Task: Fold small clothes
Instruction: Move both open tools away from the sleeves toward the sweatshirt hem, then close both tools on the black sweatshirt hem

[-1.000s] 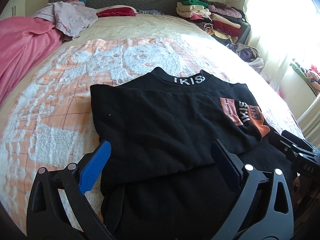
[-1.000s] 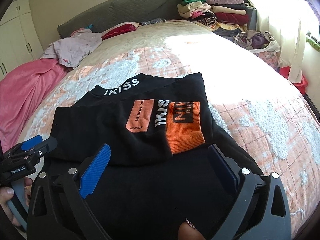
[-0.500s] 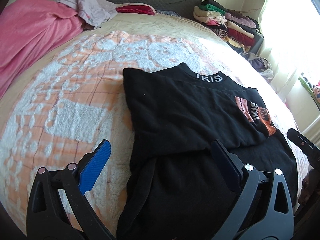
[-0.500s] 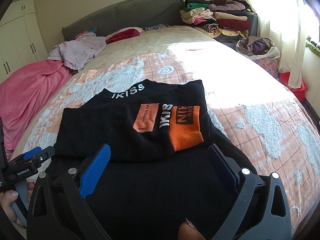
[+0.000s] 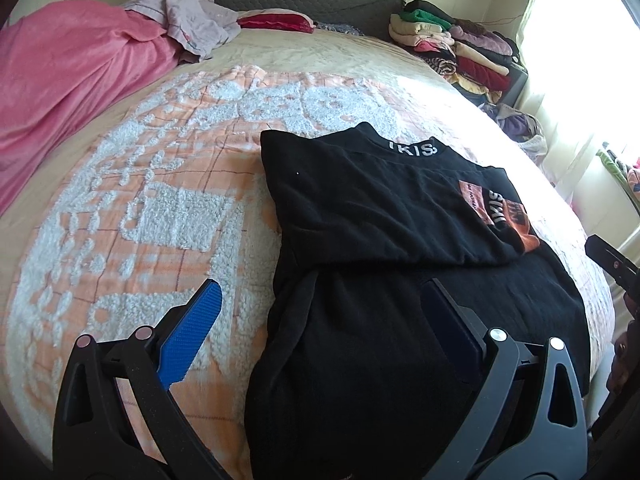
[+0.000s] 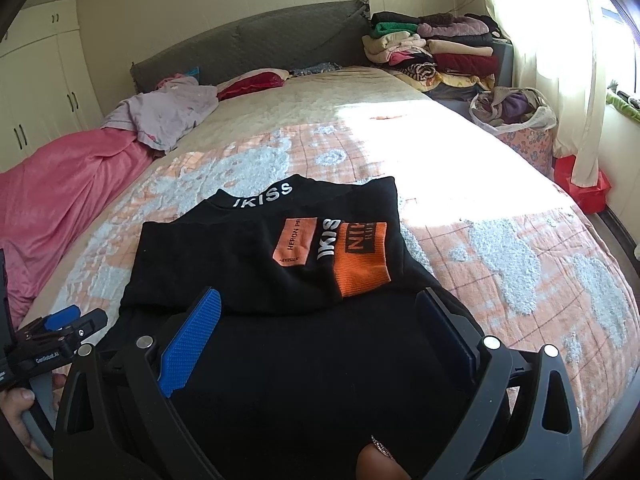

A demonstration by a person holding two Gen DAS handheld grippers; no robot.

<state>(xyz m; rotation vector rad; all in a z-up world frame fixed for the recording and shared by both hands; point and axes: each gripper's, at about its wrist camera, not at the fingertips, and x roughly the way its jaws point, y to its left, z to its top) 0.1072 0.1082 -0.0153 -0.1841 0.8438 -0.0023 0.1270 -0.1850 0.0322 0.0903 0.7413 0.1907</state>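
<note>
Black knit top (image 6: 256, 264), partly folded, white-lettered collar, orange ribbed cuff; lies flat on tufted peach/white bedspread (image 5: 168, 208), near edge. L gripper (image 5: 320, 308): fingers wide apart, empty, blue ridged pads. R gripper (image 6: 318, 312): same, over hem

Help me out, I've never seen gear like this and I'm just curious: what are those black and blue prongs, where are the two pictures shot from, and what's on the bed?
No robot here: a person holds one set of hand-held tongs in each hand. Each picture comes from a camera on one set, looking along its prongs. The left tongs and right tongs are both open, holding nothing. Beneath them, a partly folded black sweatshirt with orange patches lies on the patterned bedspread. Farther off are a pink blanket and a stack of folded clothes.
</note>
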